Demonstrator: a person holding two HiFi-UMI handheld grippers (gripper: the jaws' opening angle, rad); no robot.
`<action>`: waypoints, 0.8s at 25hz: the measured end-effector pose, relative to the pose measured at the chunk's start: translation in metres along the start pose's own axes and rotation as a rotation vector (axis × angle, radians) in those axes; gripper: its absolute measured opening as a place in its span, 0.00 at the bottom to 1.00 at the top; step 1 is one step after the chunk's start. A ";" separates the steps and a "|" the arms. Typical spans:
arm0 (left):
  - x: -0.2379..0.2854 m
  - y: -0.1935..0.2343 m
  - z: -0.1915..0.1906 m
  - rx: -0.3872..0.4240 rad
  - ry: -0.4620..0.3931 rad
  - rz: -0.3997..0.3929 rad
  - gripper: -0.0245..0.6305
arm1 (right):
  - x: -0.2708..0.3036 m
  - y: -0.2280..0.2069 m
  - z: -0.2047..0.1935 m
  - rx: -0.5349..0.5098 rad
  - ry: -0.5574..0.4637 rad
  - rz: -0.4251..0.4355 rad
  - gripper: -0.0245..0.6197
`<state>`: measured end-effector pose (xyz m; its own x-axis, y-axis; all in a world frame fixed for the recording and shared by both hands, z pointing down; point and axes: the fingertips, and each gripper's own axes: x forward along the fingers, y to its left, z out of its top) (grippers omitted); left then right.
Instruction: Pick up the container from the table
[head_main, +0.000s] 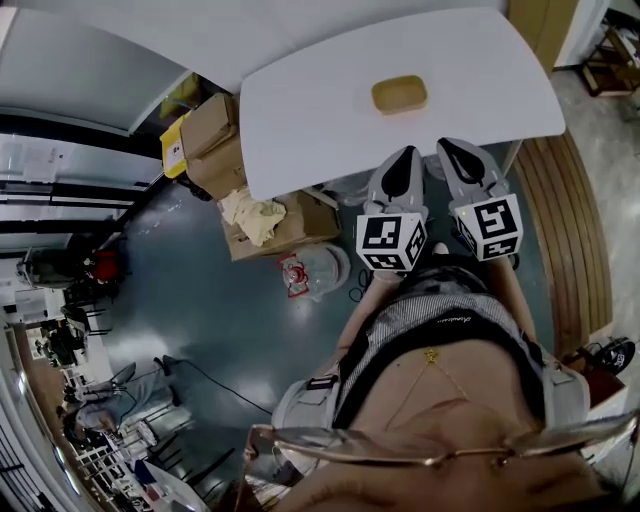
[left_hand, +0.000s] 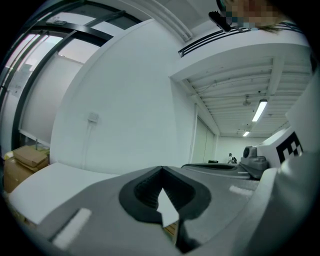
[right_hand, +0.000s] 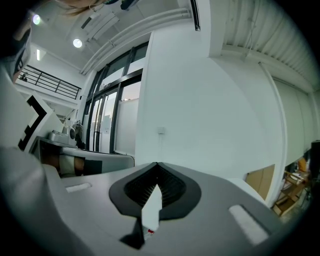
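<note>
Near the middle of the white table (head_main: 300, 120) sits the container (head_main: 399, 94), a low tan dish with rounded corners. It lies flat, with bare tabletop all round it and nothing touching it. Short of it, over the table's near edge, I have both grippers pointing roughly level toward it. In the head view the left gripper (head_main: 404, 158) is just below the container, and the right gripper (head_main: 452, 150) is beside it to the right. Each gripper's own view shows its jaws pressed together at the tips with nothing between them, so both are closed and empty. I judge this to be the approach step, with no grasp begun. Next I'd need to spread one gripper's jaws, carry it forward, tip it down over the container's rim, then close. Cardboard boxes (head_main: 215, 140) sit on the floor by the table's left end, well apart from my path.
</note>
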<state>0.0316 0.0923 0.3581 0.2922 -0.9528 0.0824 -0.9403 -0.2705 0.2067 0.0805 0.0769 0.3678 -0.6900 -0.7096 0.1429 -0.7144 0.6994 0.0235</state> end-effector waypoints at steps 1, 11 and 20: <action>0.005 0.004 0.001 0.000 0.000 -0.001 0.04 | 0.005 -0.002 0.001 0.000 -0.001 -0.003 0.07; 0.046 0.050 0.004 -0.014 0.029 -0.033 0.04 | 0.063 -0.019 0.001 -0.004 0.031 -0.036 0.07; 0.079 0.094 0.015 -0.039 0.007 -0.055 0.04 | 0.111 -0.025 0.010 -0.022 0.032 -0.058 0.07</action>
<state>-0.0367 -0.0106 0.3695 0.3450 -0.9354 0.0768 -0.9151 -0.3171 0.2490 0.0211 -0.0200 0.3733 -0.6431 -0.7462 0.1720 -0.7501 0.6591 0.0547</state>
